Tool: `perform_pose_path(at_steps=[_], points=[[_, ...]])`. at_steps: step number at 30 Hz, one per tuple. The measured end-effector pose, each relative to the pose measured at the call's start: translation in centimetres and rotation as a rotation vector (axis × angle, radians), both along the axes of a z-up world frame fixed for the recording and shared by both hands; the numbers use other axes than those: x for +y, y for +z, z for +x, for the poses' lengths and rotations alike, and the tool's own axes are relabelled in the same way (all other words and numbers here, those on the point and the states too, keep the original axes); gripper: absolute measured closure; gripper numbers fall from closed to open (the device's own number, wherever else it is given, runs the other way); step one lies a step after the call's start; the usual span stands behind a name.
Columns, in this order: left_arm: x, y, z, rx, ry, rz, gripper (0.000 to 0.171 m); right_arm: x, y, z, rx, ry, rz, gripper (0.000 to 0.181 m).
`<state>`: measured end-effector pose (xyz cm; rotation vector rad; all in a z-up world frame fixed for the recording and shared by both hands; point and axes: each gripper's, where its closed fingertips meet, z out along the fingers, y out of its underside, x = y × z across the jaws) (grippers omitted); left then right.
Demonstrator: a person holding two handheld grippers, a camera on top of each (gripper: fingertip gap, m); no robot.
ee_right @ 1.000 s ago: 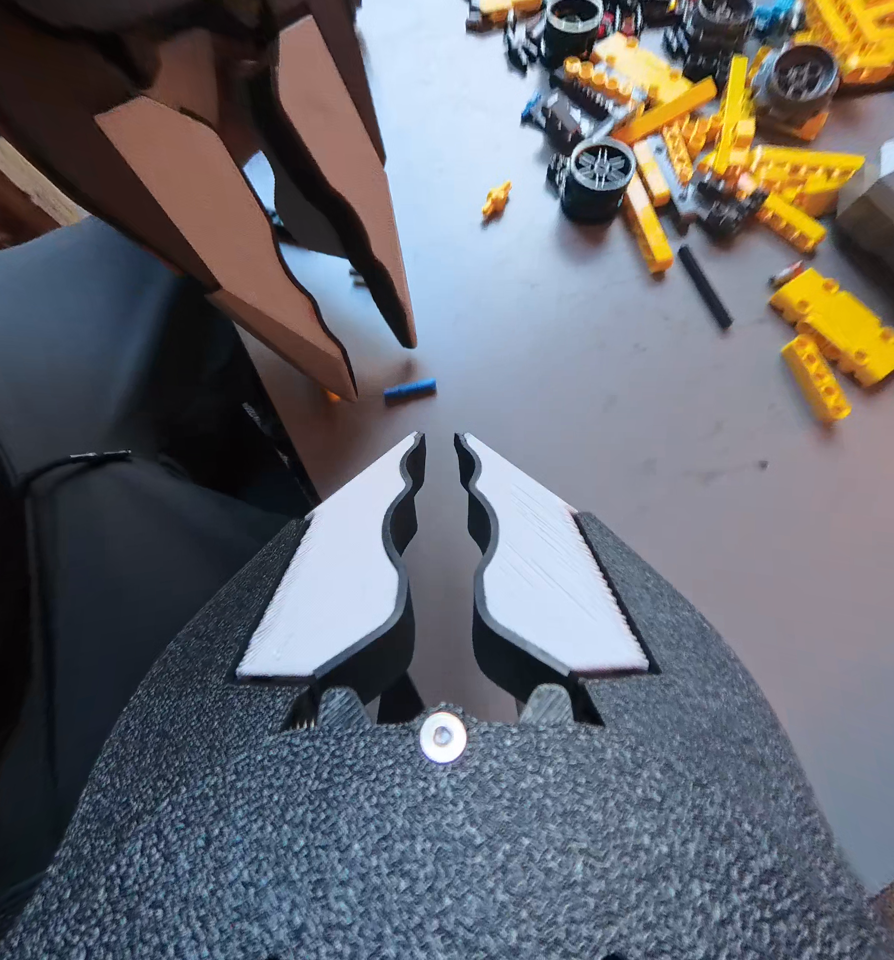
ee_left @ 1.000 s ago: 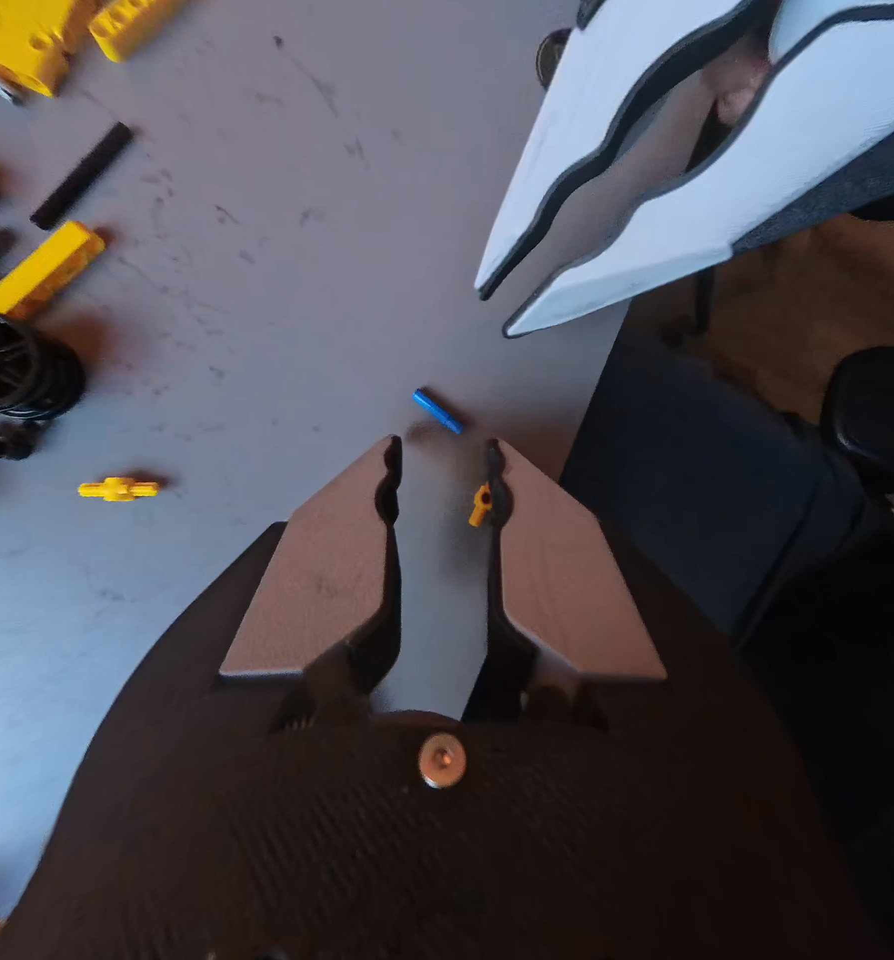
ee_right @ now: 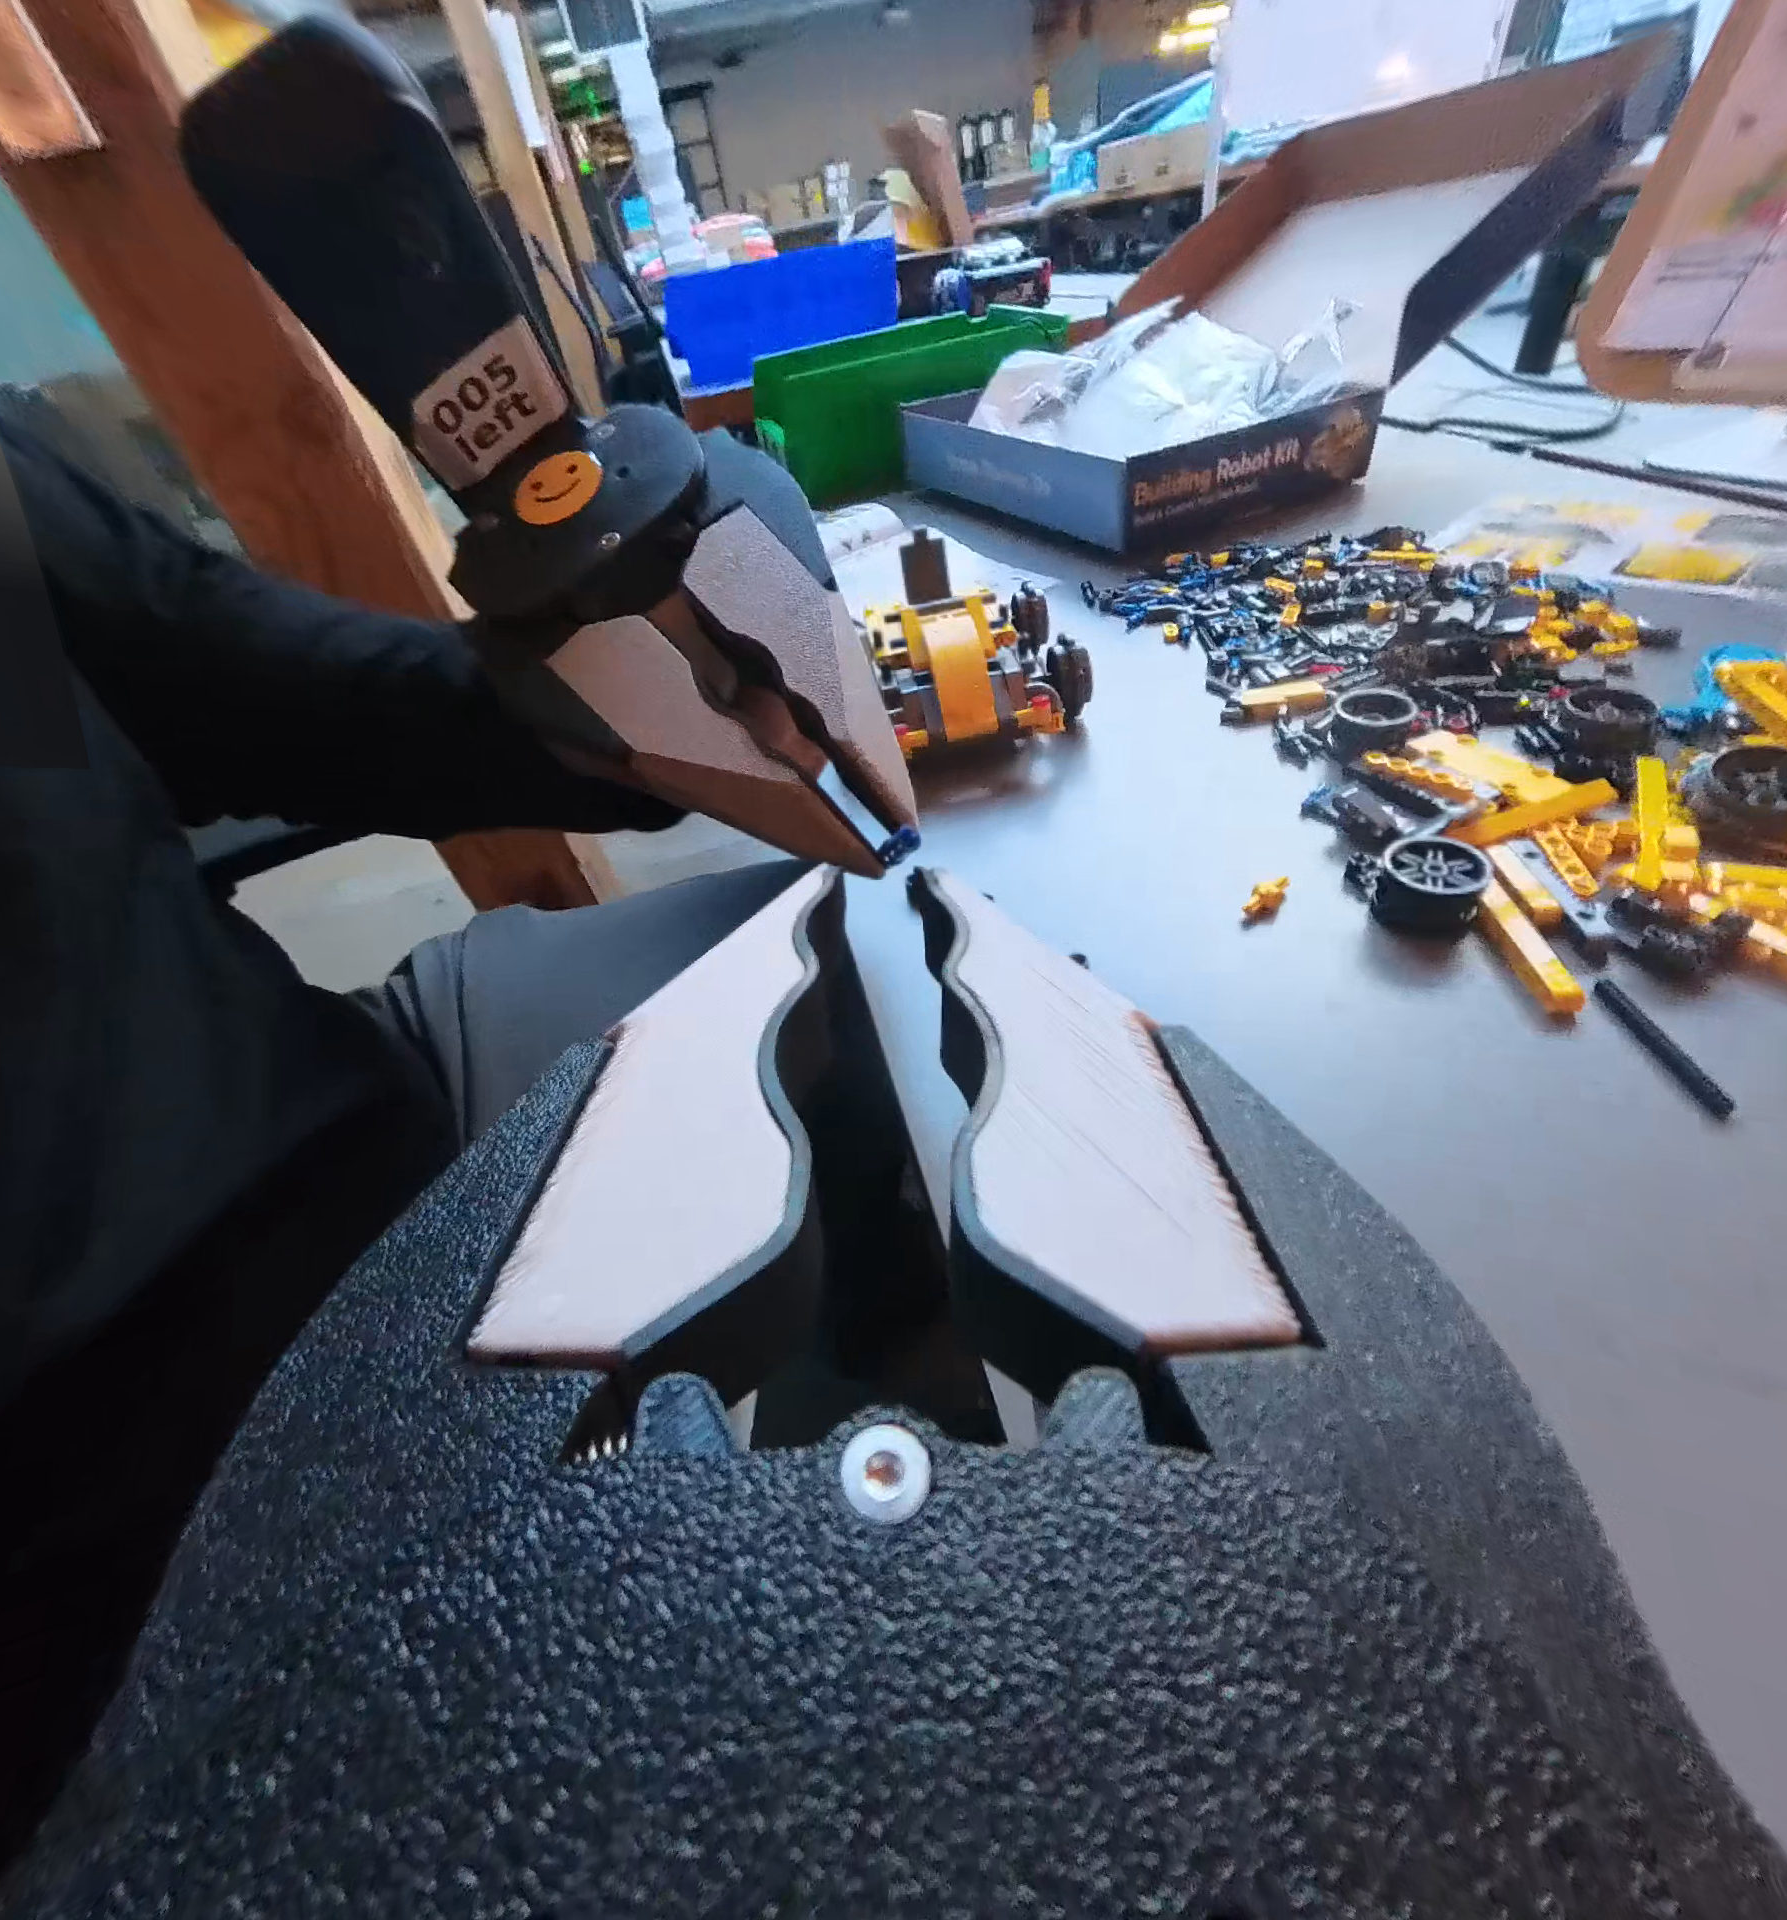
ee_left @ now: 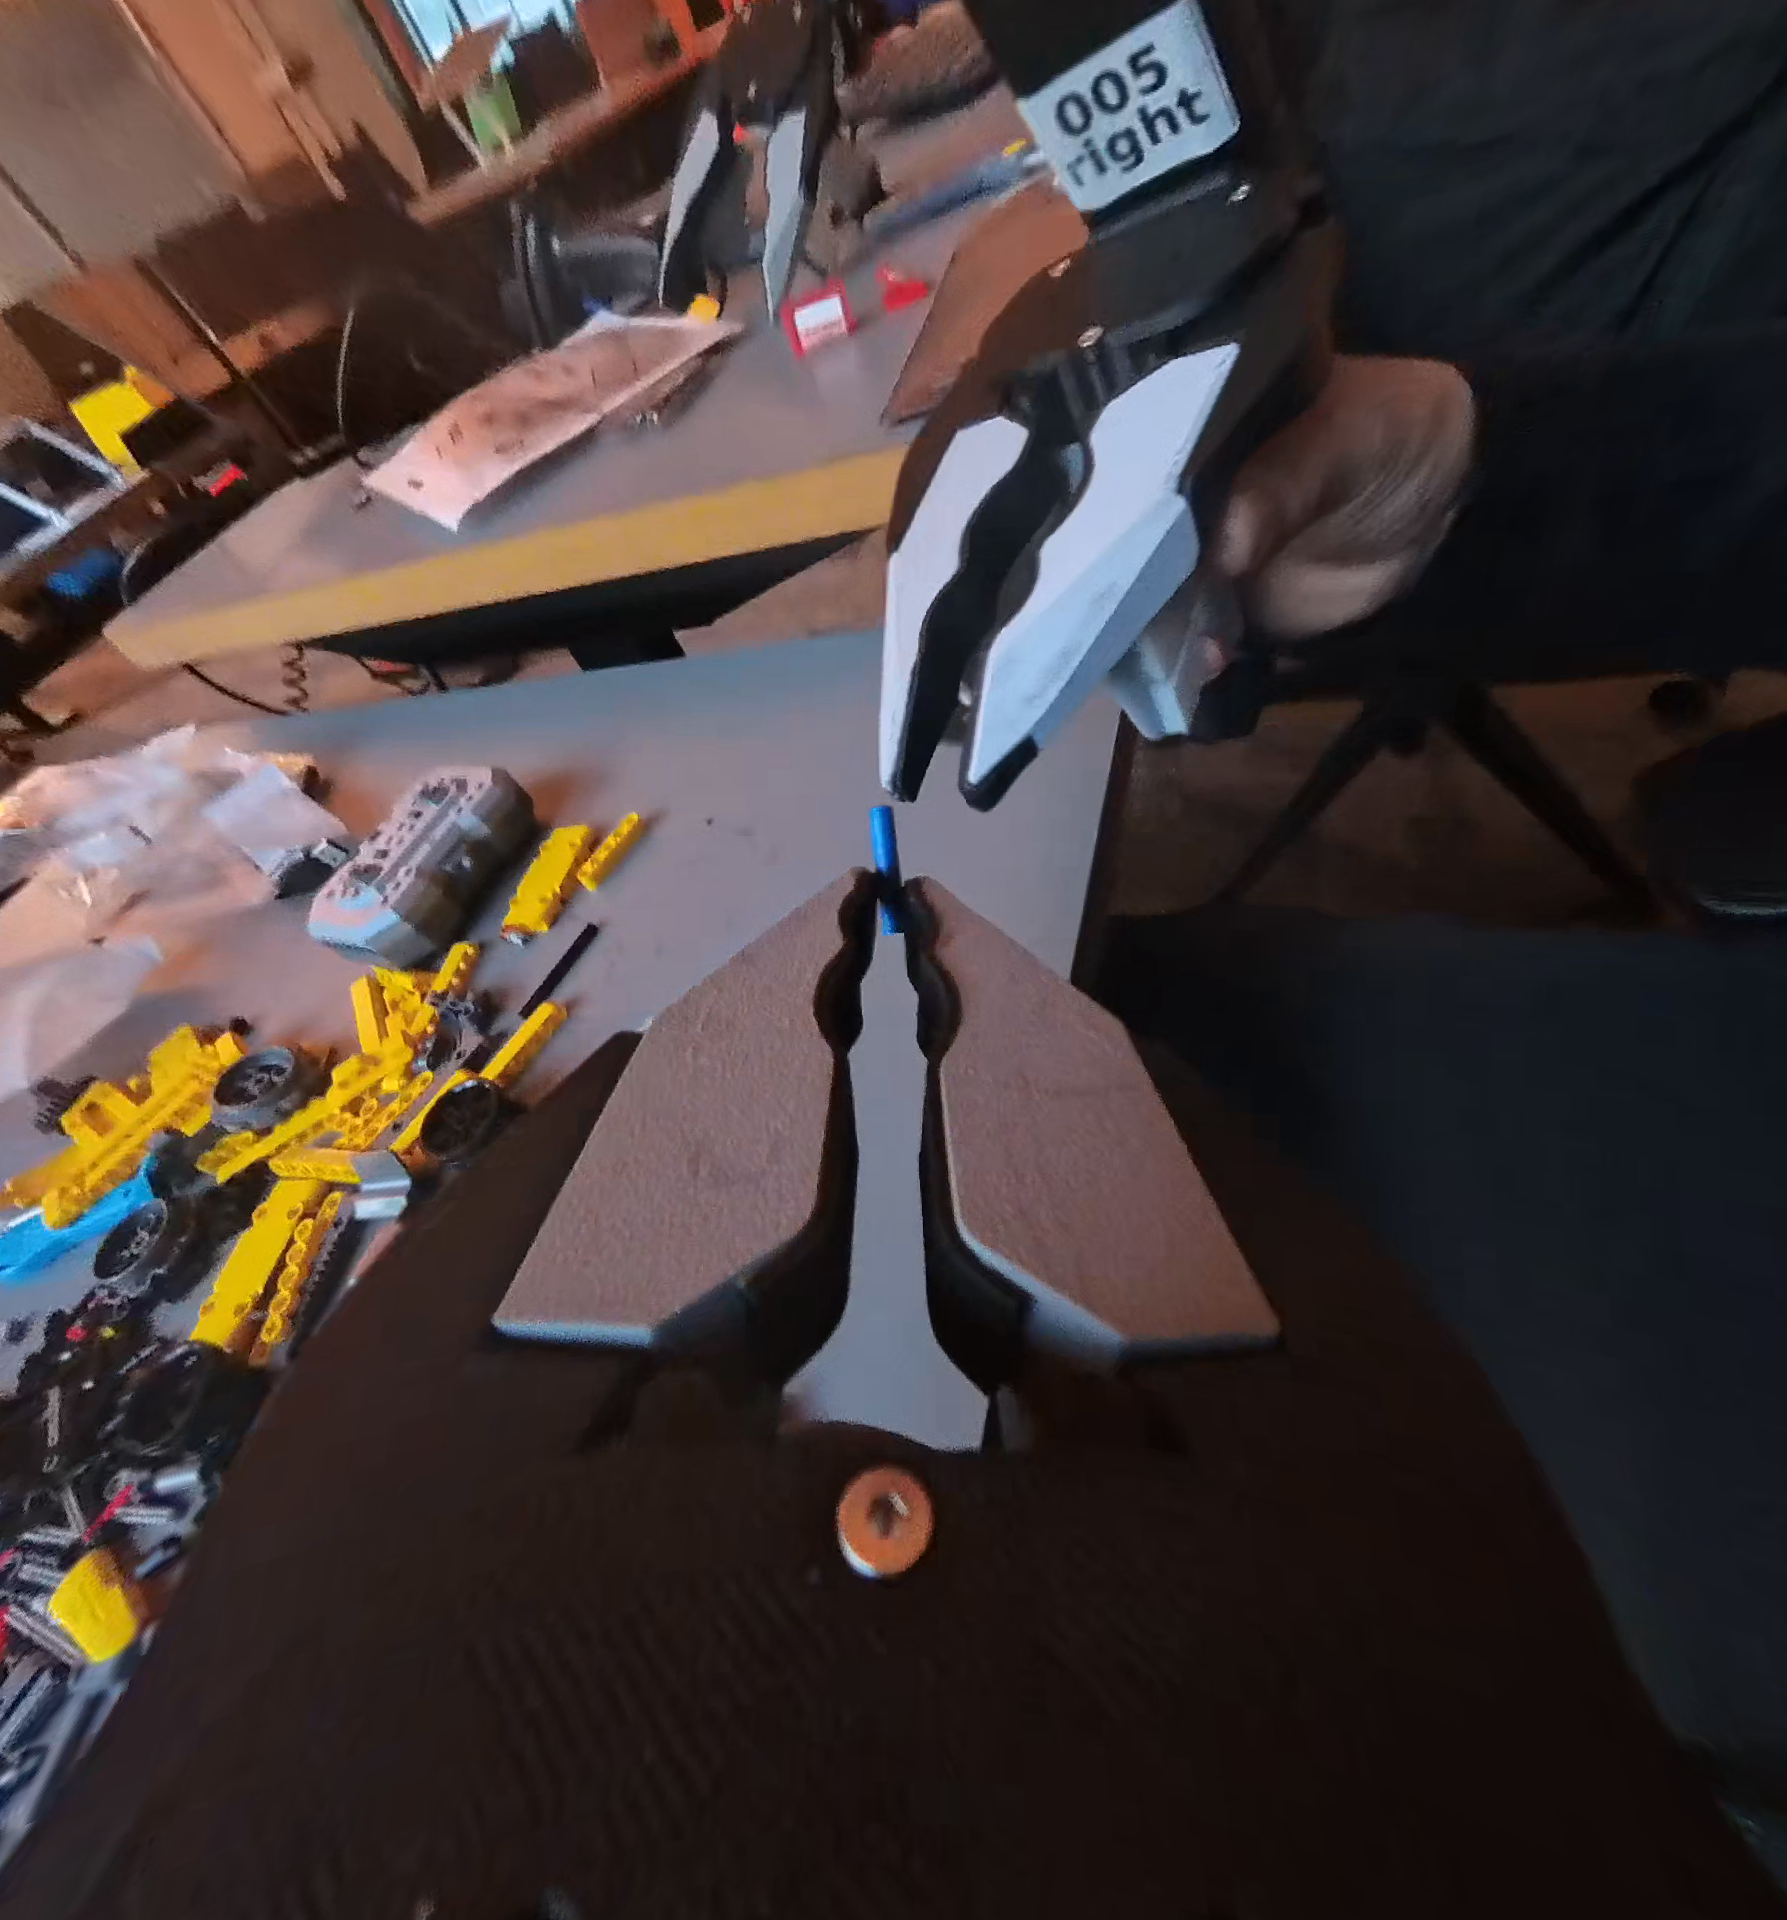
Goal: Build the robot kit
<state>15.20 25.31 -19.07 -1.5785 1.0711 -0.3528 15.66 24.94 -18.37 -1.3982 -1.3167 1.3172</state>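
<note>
Desk [ee_left: 723, 727]: grey, yellow and black building bricks [ee_left: 349, 1101] heaped at 9 o'clock.
Left gripper [ee_left: 887, 894]: jaws clenched on blue pin [ee_left: 883, 847].
Right gripper [ee_right: 876, 881]: jaws released, tips just beside pin.

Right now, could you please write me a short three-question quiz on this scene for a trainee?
1. True or false: the left gripper is shut on the blue pin.
2. Which is nearest the right gripper? A) the small yellow vehicle B) the blue pin C) the open cardboard box
3. Fill in: the right gripper's jaws stand slightly ____ and hold nothing.

Key
1. True: the pin is pinched at the fingertips, raised off the grey table.
2. B: the pin sits just ahead of its tips.
3. Open.
</note>
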Motion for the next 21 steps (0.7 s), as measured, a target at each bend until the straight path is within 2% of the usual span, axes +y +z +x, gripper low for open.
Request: perform_pose_path(at_steps=[10,14,21], points=[[-1.4,-0.2,0.3,0.043,-0.051,0.08,0.17,-1.2,0.1,-0.4,-0.066,0.026,0.076,0.166],[-1.6,-0.3,0.5,0.062,-0.055,0.099,0.17,-1.4,-0.2,-0.6,-0.073,0.035,0.106,0.175],[-1.7,-0.6,0.7,0.081,-0.052,0.096,0.17,-1.7,-0.5,-0.6,-0.097,0.049,0.125,0.177]])
